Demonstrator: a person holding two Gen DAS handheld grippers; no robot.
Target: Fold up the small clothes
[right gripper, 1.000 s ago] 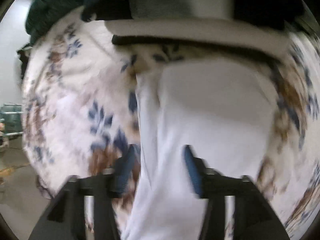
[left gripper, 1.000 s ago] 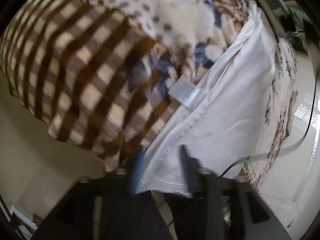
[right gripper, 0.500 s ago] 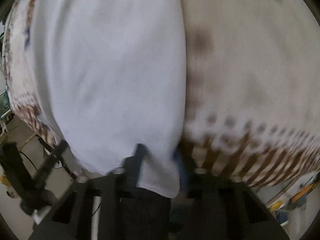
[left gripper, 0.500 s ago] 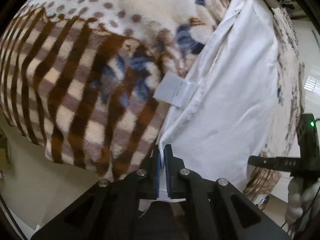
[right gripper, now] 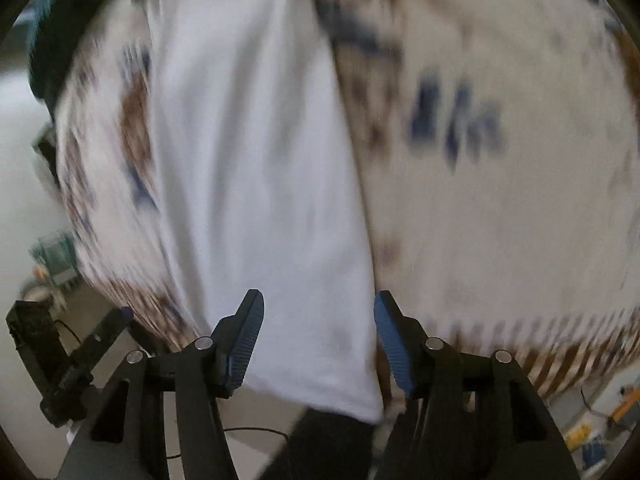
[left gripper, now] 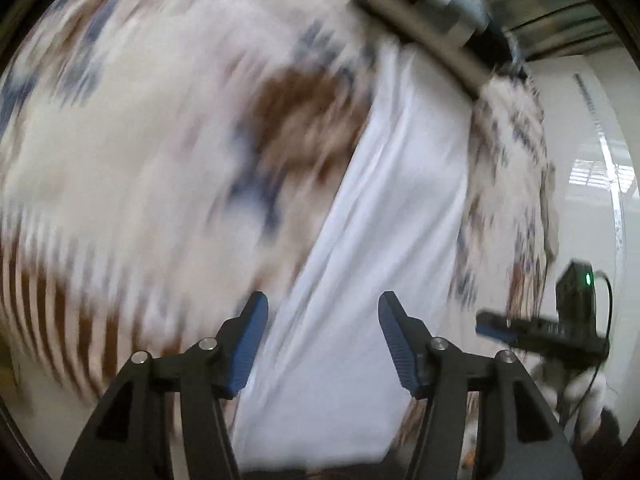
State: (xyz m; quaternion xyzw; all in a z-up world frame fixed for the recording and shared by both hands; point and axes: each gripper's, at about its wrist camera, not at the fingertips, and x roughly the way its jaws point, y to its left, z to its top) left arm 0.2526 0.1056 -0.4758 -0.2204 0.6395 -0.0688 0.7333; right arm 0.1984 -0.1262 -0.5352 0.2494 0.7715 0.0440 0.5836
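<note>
Left wrist view: the left gripper (left gripper: 320, 344) stands wide apart, its blue pads (left gripper: 250, 348) clear of any cloth, gripping nothing. The white garment (left gripper: 384, 232) lies straight ahead on the patterned blanket (left gripper: 132, 152), folded into a long narrow strip. Its long axis runs away from the jaws, leaning up and to the right toward a grey bar (left gripper: 432, 36) at the far edge. The near end of the strip lies between the two fingers and just under them. Off to the right, the right gripper (left gripper: 540, 332) shows as a dark, blurred shape near the blanket's edge. Motion blur hides the cloth's hems.

Right wrist view: the right gripper (right gripper: 318, 340) is likewise spread wide and empty. The white garment (right gripper: 256, 184) runs lengthwise away from it, and its near short edge (right gripper: 320, 396) hangs at the blanket's (right gripper: 500, 220) border, between the pads (right gripper: 246, 340). The garment's right long edge lines up with the right finger. The left gripper (right gripper: 64, 360) appears low on the left, beside the blanket.

Both tools face the same near end, so either could pinch it to fold the strip across its length; the right looks slightly better centred.
</note>
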